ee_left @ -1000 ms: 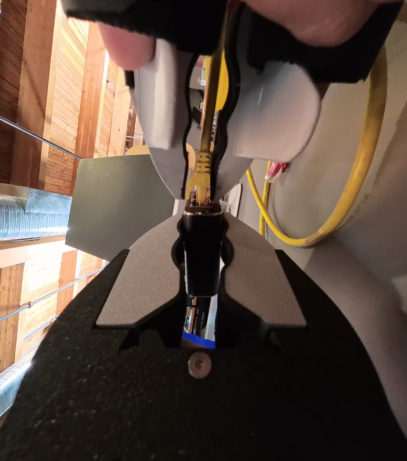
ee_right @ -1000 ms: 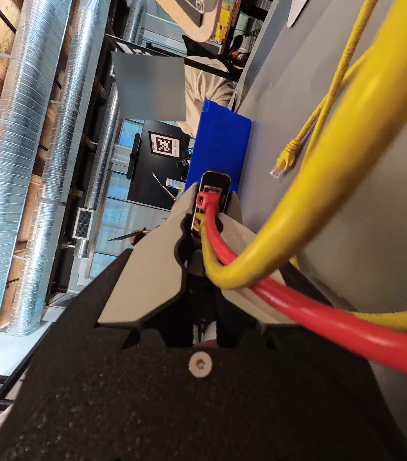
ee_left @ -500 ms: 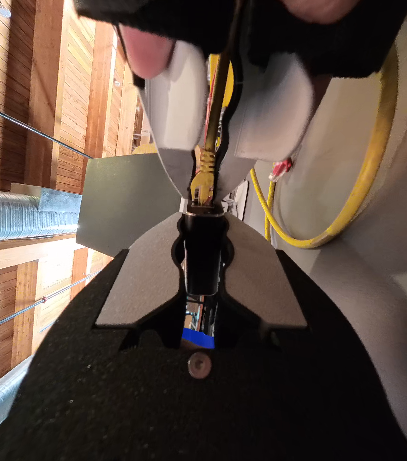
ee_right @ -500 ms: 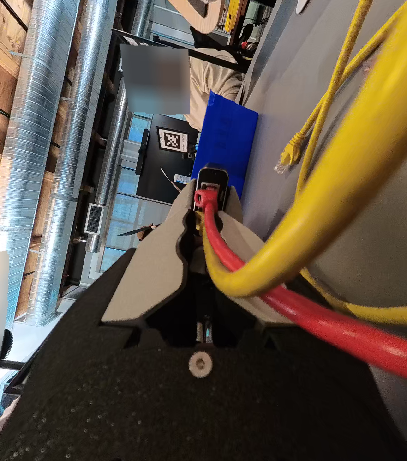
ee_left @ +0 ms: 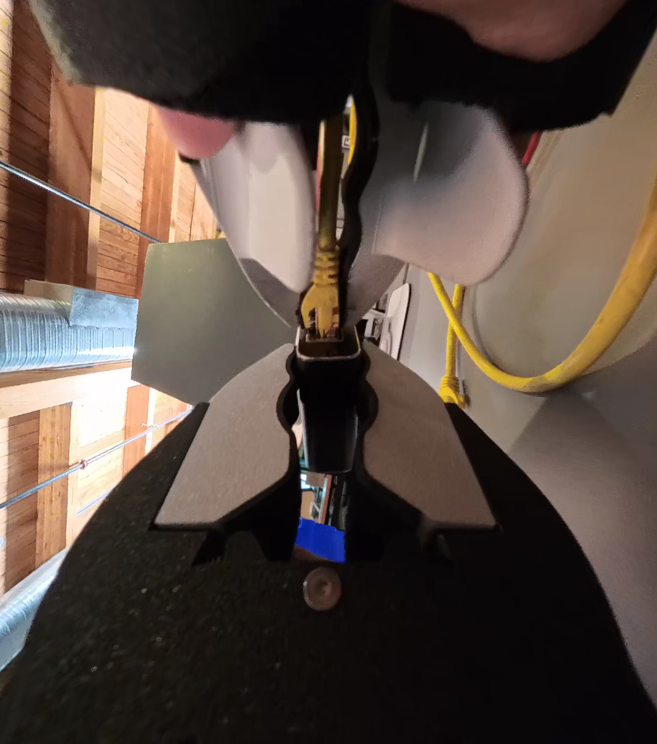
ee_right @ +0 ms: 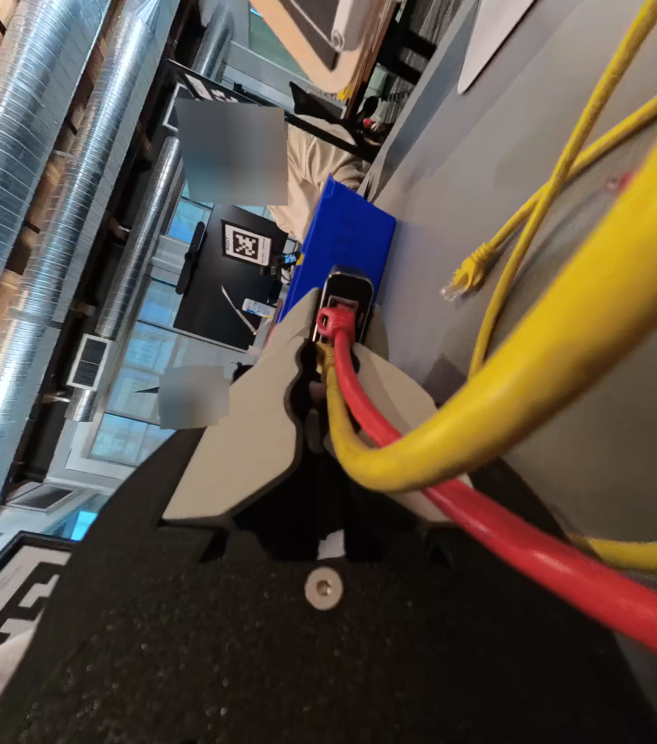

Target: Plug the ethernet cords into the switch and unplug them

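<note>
In the left wrist view, the left gripper [ee_left: 327, 374] pinches the black switch [ee_left: 329, 406] end-on, its port facing the yellow plug [ee_left: 321, 300] clamped straight opposite by the right gripper [ee_left: 325, 314]. In the right wrist view, the right gripper [ee_right: 343, 354] nips the yellow cord [ee_right: 333, 386] just below the switch [ee_right: 349, 298], beside a seated red plug [ee_right: 335, 320], insertion running along the switch's long axis.
</note>
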